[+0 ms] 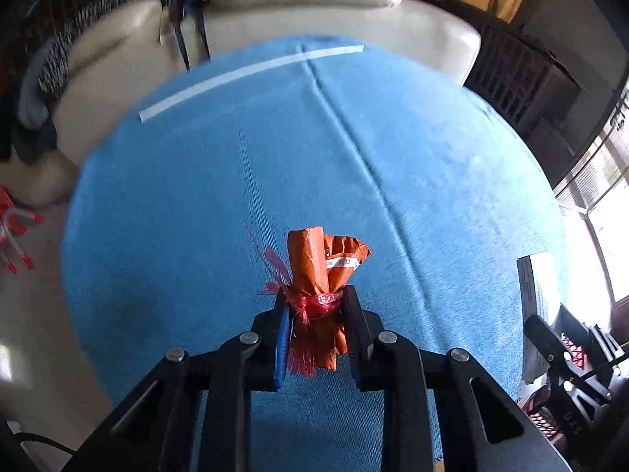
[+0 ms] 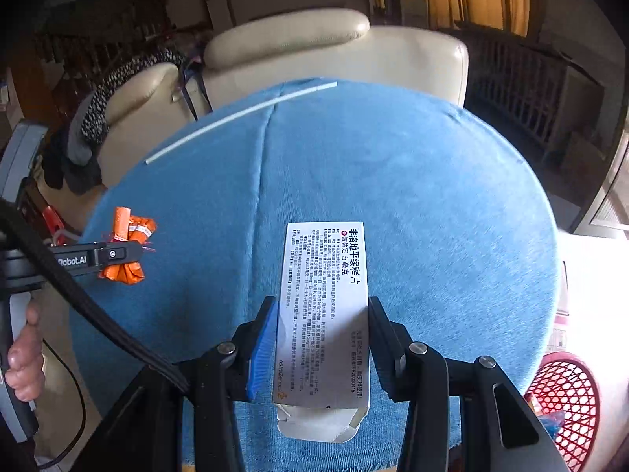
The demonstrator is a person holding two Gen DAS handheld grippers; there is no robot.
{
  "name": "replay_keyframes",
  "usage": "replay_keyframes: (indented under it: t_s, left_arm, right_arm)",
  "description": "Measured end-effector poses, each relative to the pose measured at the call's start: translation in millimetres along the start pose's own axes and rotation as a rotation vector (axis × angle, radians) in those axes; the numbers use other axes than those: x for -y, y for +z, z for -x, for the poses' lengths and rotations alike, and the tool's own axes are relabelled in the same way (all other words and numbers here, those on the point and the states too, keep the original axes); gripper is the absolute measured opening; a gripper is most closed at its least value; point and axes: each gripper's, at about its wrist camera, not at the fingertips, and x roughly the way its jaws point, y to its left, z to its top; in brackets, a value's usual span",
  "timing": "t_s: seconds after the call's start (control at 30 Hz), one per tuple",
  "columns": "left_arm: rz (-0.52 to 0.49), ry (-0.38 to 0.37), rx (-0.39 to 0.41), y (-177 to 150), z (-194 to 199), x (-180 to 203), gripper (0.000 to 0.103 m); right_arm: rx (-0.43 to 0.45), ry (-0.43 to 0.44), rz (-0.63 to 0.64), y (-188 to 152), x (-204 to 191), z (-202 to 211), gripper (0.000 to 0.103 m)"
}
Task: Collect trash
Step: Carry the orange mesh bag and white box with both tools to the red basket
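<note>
My left gripper [image 1: 316, 299] is shut on a crumpled orange wrapper [image 1: 310, 263] with red plastic fringe, held just above the blue cloth [image 1: 196, 181]. Seen from the right wrist view, the same wrapper [image 2: 127, 228] sits in the left gripper [image 2: 129, 253] at the table's left edge. My right gripper [image 2: 322, 306] is shut on a white medicine box [image 2: 324, 295] with printed text, lifted over the blue cloth [image 2: 432, 204]. In the left wrist view that box [image 1: 536, 291] shows at the far right edge.
A red mesh basket [image 2: 562, 397] stands low at the right, beside the table. A strip of white tape [image 1: 243, 74] lies across the far side of the cloth. Cream leather armchairs [image 1: 306, 8] stand behind the table. A person's hand [image 2: 25, 354] holds the left gripper's handle.
</note>
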Motion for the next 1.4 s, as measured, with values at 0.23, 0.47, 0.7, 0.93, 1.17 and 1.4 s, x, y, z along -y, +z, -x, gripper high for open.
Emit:
replay_keyframes:
  t_s: [0.23, 0.47, 0.7, 0.93, 1.17, 1.4]
  left_arm:
    - [-0.095, 0.091, 0.187, -1, 49, 31, 0.026]
    - [-0.163, 0.148, 0.337, -11, 93, 55, 0.026]
    - [-0.199, 0.150, 0.408, -18, 118, 74, 0.026]
    - [-0.239, 0.148, 0.457, -31, 138, 101, 0.026]
    - [-0.289, 0.151, 0.493, -40, 150, 130, 0.026]
    - [-0.347, 0.159, 0.512, -45, 153, 161, 0.026]
  right_arm:
    - [0.099, 0.005, -0.008, 2, 1, 42, 0.047]
    - [0.173, 0.006, -0.021, -4, 6, 78, 0.047]
    - [0.245, -0.003, -0.043, -14, 17, 113, 0.047]
    - [0.300, -0.012, -0.075, -31, 37, 145, 0.047]
    - [0.339, -0.022, -0.124, -48, 62, 171, 0.047]
    - [0.365, -0.030, -0.171, -62, 90, 189, 0.047]
